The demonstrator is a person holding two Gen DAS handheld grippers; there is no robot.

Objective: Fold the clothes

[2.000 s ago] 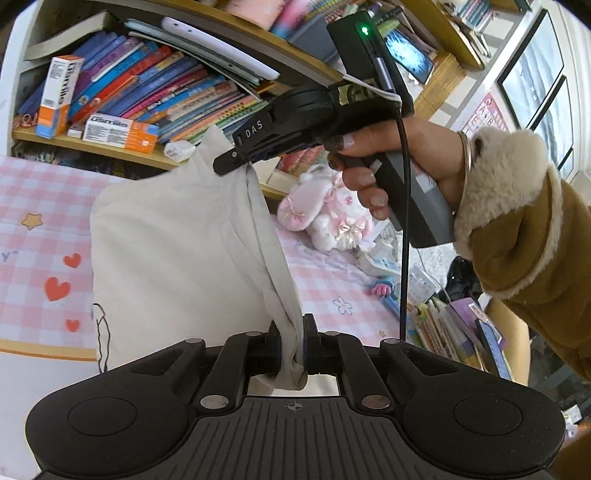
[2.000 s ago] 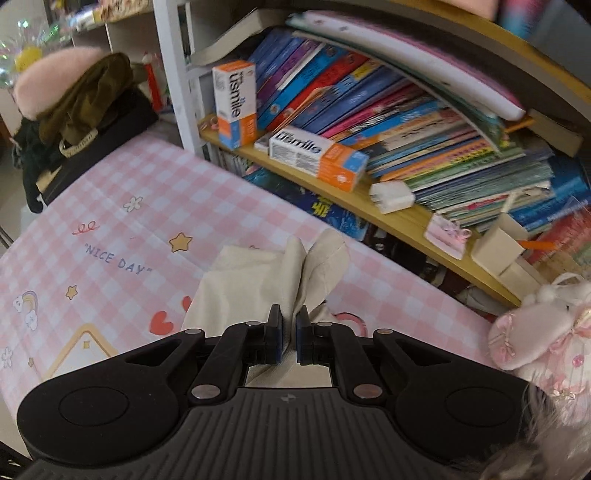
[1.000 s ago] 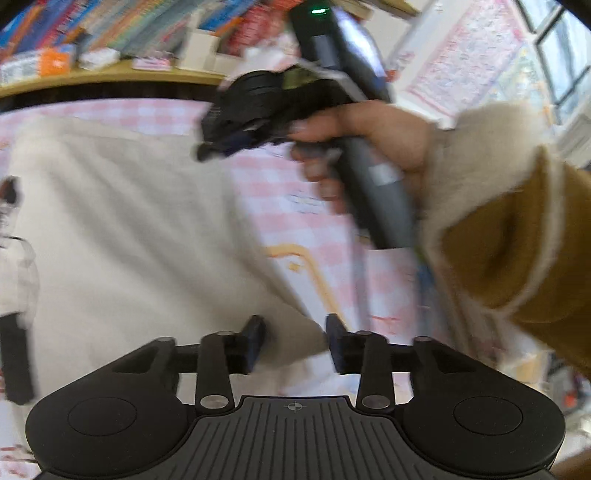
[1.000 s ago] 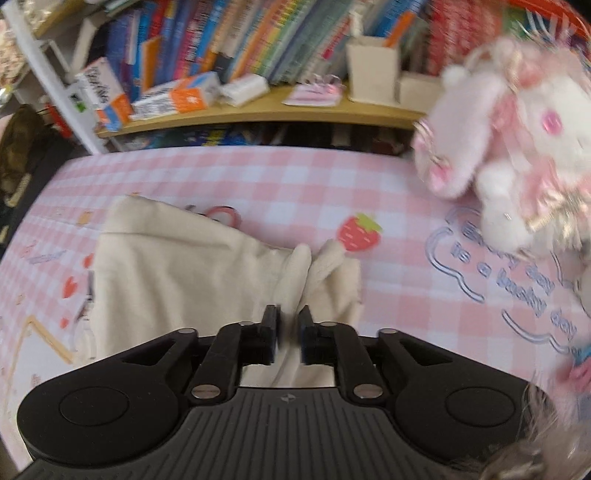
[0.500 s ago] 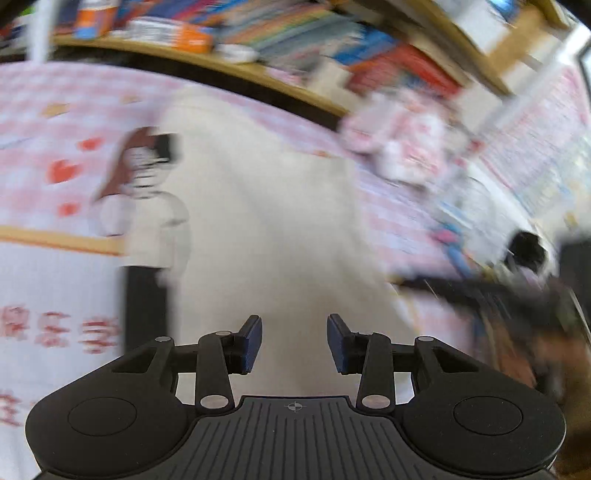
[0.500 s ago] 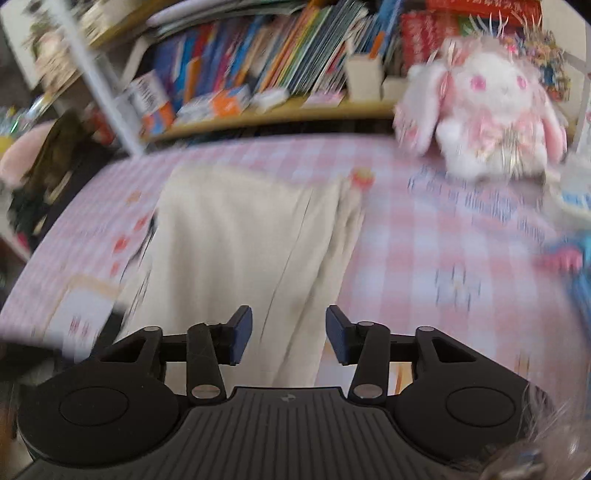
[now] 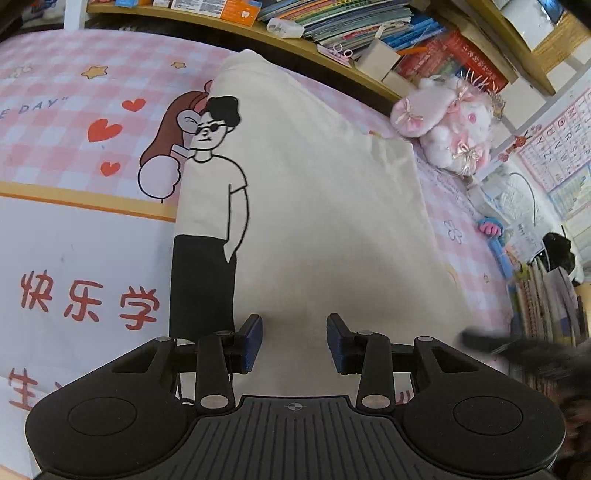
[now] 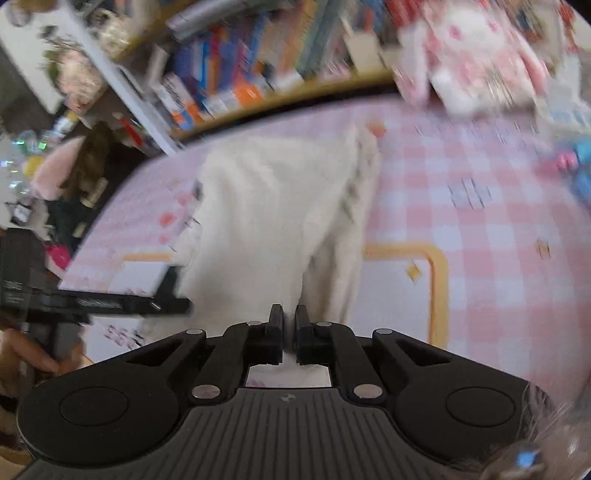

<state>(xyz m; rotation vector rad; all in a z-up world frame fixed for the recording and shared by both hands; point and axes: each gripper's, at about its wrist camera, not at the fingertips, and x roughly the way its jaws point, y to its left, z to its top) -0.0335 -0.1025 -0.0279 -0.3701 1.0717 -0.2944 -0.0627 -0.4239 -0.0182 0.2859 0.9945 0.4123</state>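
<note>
A cream T-shirt [image 7: 325, 192] with a cartoon couple print lies folded lengthwise on the pink checked tablecloth [image 7: 59, 110]. My left gripper [image 7: 294, 341] is open and empty, its jaws above the shirt's near edge. In the right wrist view the shirt [image 8: 280, 206] is blurred; my right gripper [image 8: 289, 325] has its jaws nearly together at the shirt's near edge, and whether cloth sits between them is unclear. The left gripper [image 8: 110, 304] shows at the left of that view. A dark blur at the left wrist view's right edge is the right gripper [image 7: 517, 349].
A bookshelf [image 7: 332, 33] with books and boxes runs along the far edge. A pink plush rabbit [image 7: 450, 125] sits at the far right of the table. Books and small toys [image 7: 491, 229] lie at the right. A chair with clothes [image 8: 74, 173] stands left.
Both grippers let go of the shirt, which now lies flat. The left stayed open over the near edge. The right, open half a second ago, has closed near the shirt's near edge.
</note>
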